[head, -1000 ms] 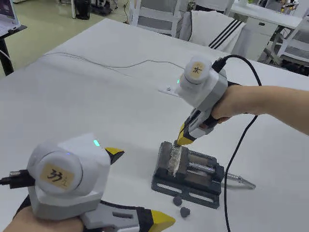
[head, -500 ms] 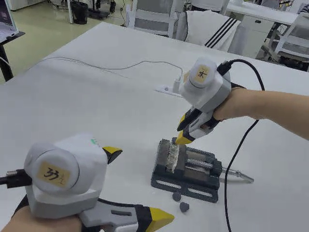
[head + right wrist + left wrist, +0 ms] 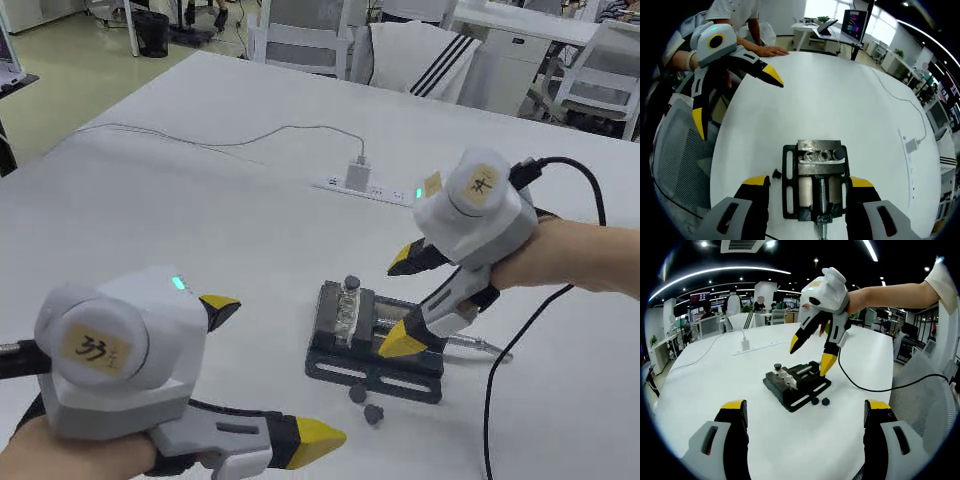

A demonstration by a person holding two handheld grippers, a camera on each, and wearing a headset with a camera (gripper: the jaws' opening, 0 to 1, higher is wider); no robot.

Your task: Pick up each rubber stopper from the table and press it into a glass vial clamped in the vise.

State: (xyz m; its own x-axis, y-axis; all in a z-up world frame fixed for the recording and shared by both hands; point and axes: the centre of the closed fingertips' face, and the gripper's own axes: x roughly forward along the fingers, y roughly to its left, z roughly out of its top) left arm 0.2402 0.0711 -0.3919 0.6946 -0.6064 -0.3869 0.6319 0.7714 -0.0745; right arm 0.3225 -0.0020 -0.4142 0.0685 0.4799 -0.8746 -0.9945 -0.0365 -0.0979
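Observation:
A black vise [image 3: 345, 365] stands on the white table and clamps a short row of glass vials [image 3: 346, 312]. The far vial carries a dark rubber stopper [image 3: 351, 283]. Two loose stoppers [image 3: 357, 394] lie just in front of the vise base. My right gripper [image 3: 398, 307] hangs open and empty over the vise's screw end, to the right of the vials. In the right gripper view the vials [image 3: 817, 156] and the seated stopper [image 3: 840, 152] sit just ahead of its jaws. My left gripper [image 3: 270, 375] is open and empty at the near left, well short of the vise [image 3: 802, 390].
A white power strip [image 3: 365, 185] with a charger and a thin cable lies behind the vise. The vise handle [image 3: 480, 347] pokes out to the right. A black cable [image 3: 500, 350] trails from the right gripper. Chairs and desks stand beyond the table's far edge.
My right gripper has drawn back from the vials toward the right and opened; a stopper now sits on the far vial. The left gripper has stayed where it was. The camera has shifted.

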